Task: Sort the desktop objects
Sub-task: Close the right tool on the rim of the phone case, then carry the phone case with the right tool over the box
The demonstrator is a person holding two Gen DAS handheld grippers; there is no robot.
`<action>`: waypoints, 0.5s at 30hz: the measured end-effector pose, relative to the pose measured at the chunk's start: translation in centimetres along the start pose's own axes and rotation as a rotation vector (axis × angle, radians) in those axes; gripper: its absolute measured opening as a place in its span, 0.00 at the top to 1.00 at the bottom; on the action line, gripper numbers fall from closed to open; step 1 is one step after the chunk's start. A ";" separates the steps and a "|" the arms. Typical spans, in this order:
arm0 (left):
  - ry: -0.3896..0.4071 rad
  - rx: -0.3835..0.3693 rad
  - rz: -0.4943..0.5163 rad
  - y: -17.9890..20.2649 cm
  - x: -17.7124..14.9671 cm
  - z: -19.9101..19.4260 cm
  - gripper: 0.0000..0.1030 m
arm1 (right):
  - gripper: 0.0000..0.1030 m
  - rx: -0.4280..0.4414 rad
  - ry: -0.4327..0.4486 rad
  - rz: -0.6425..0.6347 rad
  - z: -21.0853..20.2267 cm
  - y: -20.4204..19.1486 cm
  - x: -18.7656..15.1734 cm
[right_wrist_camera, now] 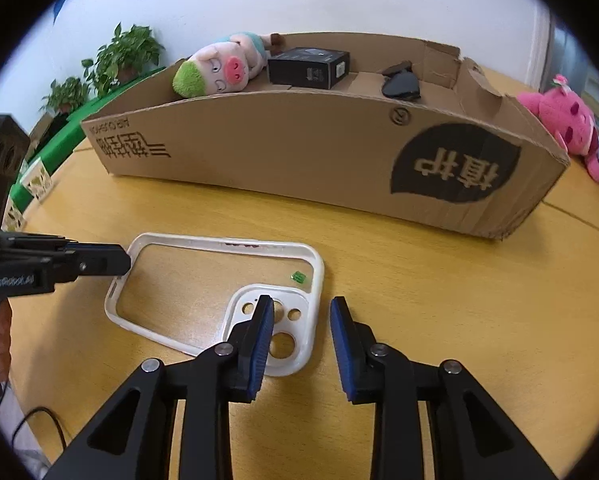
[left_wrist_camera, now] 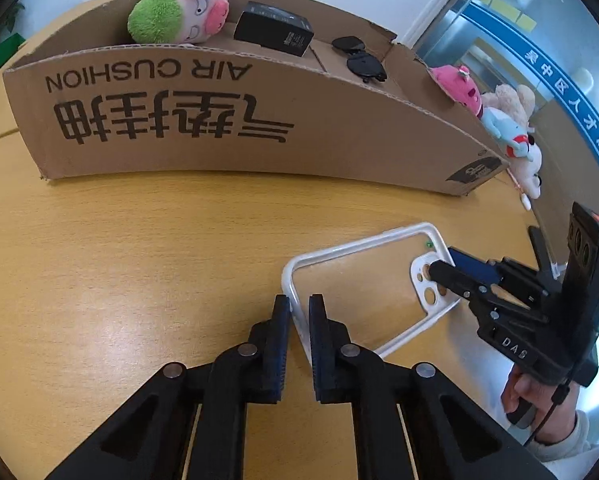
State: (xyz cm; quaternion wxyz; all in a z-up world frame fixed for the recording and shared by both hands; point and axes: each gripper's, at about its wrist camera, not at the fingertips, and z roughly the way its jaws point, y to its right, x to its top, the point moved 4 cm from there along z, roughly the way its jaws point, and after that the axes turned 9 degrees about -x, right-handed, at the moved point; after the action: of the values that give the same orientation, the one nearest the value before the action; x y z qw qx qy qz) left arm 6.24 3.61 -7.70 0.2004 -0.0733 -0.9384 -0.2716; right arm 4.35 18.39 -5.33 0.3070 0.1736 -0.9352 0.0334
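A white-rimmed clear phone case [left_wrist_camera: 363, 280] lies on the wooden table [left_wrist_camera: 139, 260]. My left gripper [left_wrist_camera: 299, 310] is shut on the case's near short rim. In the right wrist view the case [right_wrist_camera: 219, 292] lies just ahead, and the left gripper [right_wrist_camera: 117, 262] holds its far-left end. My right gripper [right_wrist_camera: 301, 312] is open, its left finger over the camera cut-out and its right finger outside the rim. It also shows in the left wrist view [left_wrist_camera: 445, 262]. A cardboard box [left_wrist_camera: 219, 128] behind holds a pig plush [left_wrist_camera: 179, 12], a black box [left_wrist_camera: 273, 28] and sunglasses [left_wrist_camera: 359, 60].
Pink and pale plush toys [left_wrist_camera: 499, 116] lie at the box's right end; the pink one [right_wrist_camera: 563, 120] also shows in the right wrist view. Potted plants [right_wrist_camera: 115, 60] and green cartons stand beyond the table's left edge. A window wall is at the far right.
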 end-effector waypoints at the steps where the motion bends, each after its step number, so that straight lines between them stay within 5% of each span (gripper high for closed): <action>1: 0.006 0.020 0.010 0.0 0.0 0.0 0.94 | 0.79 -0.007 0.001 -0.003 0.0 0.0 0.1; 8: 0.091 0.031 0.063 2.1 2.0 -2.2 0.97 | 0.89 0.019 0.041 0.062 -1.6 1.2 -0.1; 15: 0.327 0.032 0.251 7.9 10.1 -8.9 0.97 | 0.89 -0.055 0.317 0.071 -9.8 3.4 7.0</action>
State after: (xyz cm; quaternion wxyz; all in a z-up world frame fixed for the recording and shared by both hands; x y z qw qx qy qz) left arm 1.98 5.73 7.20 0.3834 -0.1417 -0.8811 -0.2379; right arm 3.45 21.09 6.83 0.4541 0.1244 -0.8810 0.0456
